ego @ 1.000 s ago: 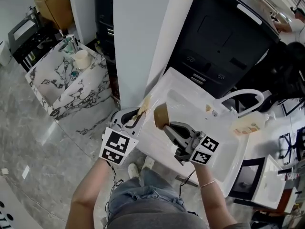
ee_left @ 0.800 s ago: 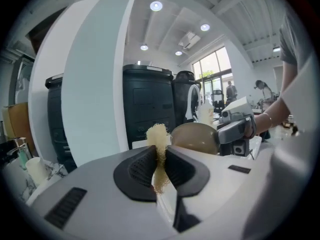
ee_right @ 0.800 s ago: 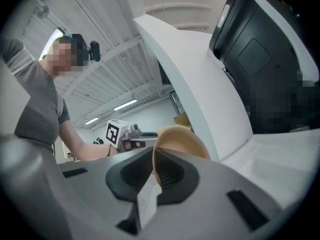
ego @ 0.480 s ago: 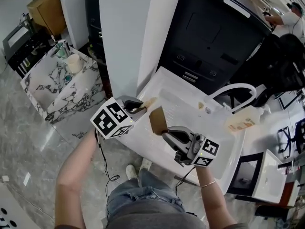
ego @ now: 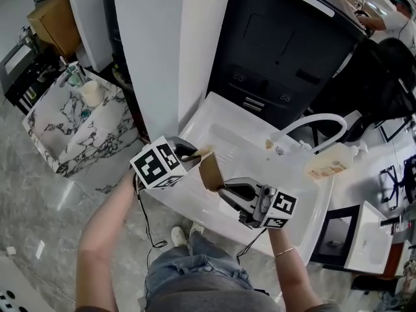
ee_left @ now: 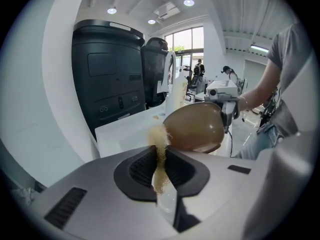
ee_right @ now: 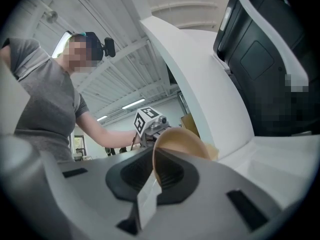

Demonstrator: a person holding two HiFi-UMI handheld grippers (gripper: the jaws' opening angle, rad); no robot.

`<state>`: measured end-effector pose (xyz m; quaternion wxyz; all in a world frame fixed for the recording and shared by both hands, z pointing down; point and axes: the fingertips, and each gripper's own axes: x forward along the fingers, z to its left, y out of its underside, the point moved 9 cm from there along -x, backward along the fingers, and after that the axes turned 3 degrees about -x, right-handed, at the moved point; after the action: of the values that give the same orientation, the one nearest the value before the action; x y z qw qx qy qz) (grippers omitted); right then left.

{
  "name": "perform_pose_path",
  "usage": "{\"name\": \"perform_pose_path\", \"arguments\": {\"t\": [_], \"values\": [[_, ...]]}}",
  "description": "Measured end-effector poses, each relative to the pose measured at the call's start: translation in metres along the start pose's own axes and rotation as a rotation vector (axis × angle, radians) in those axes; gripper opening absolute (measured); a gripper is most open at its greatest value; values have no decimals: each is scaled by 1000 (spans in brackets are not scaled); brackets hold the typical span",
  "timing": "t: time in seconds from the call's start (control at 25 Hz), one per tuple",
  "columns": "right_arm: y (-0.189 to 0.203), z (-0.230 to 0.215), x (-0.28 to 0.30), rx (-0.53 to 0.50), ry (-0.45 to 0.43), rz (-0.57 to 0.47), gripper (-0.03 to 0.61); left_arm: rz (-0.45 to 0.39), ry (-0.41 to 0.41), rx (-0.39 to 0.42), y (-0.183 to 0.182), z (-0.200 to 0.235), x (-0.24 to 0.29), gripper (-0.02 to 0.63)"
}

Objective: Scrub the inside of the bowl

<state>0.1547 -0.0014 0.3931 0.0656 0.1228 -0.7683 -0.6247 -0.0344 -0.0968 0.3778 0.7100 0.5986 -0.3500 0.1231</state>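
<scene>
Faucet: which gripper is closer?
Right. The right gripper, holding the bowl, sits nearer the faucet; the left gripper, gripping the scrubber, is across the bowl, farther off.

One bowl [ego: 211,169], one scrub pad [ego: 200,153], one sink [ego: 253,148] and one faucet [ego: 312,119] are showing; two grippers are holding them: left gripper [ego: 188,152], right gripper [ego: 227,188].

Brown bowl [ego: 211,169] tipped on edge, tan fibrous scrubber [ego: 203,153] touching its rim.
</scene>
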Motion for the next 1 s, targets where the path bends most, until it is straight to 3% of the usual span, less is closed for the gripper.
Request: {"name": "perform_pose_path", "arguments": {"t": [0.32,1.0], "values": [[1,-14,-6,14,-38,16,21,21,90,12,-8,7,6,44],[7,-39,0,16,-26,101,21,16,112,18,-11,12,8,44]]}}
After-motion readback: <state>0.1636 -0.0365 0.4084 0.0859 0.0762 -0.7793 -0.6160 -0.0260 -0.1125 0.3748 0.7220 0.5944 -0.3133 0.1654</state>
